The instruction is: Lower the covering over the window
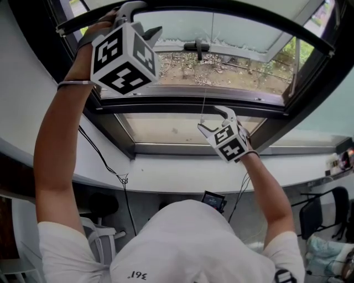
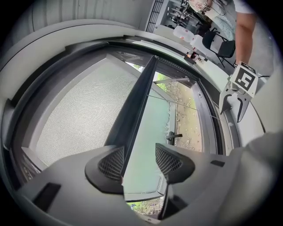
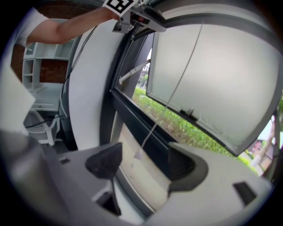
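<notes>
A dark bottom bar (image 1: 260,16) of the roller blind arcs across the top of the window. My left gripper (image 1: 145,19) is raised to its left end. In the left gripper view the bar (image 2: 137,106) runs between the jaws of the left gripper (image 2: 139,163) and lies against the left pad (image 2: 110,164); the other pad stands clear of it, so the jaws are open. The mesh blind (image 2: 79,110) spreads to the left. A thin pull cord (image 1: 206,83) hangs down from the bar. My right gripper (image 1: 209,118) is open at its lower end. The cord's end piece (image 3: 138,154) dangles free between the jaws of the right gripper (image 3: 143,163).
The window sash (image 1: 232,33) is tilted outward, with a dark handle (image 1: 198,47) at its lower edge. Below runs a white sill (image 1: 182,171), and a black cable (image 1: 105,160) hangs off it. A chair (image 1: 326,210) stands at the lower right.
</notes>
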Demonstrator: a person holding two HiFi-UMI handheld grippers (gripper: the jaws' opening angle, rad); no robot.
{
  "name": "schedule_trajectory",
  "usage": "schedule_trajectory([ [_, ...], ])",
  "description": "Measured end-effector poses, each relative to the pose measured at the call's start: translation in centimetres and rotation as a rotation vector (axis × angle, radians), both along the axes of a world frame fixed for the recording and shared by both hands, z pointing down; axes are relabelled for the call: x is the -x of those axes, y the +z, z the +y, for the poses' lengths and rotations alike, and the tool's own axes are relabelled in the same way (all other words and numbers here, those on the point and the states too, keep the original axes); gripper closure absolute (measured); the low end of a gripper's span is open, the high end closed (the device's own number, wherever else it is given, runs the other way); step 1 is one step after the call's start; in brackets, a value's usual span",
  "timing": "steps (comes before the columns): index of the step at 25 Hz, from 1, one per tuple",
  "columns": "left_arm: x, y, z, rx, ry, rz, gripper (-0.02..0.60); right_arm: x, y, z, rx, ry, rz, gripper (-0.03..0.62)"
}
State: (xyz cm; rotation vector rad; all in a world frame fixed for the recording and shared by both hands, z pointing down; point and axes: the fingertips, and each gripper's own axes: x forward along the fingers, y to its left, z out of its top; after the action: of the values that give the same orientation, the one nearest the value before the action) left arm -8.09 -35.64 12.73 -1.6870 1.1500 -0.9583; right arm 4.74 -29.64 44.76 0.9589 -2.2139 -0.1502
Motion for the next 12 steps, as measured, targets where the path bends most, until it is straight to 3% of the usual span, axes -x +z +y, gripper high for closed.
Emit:
schedule_trajectory([
  [6,0.0,0.0,0.0,0.007,-0.010,-0.008,0.364,-1.0,-2.8,-0.7,-0.058,0.022,-0.044,0.281],
  [9,-0.1,0.1,-0.1,0.014,-0.019,-0.016,0.364,-1.8,-6.2,-1.4,-0.152,0.026,-0.025,0.281],
  [12,0.1,0.1,-0.1,0.025,-0.030,-0.028,0.364,-2.4,-11.1,-2.2,-0.307,0.030,0.030,0.283],
])
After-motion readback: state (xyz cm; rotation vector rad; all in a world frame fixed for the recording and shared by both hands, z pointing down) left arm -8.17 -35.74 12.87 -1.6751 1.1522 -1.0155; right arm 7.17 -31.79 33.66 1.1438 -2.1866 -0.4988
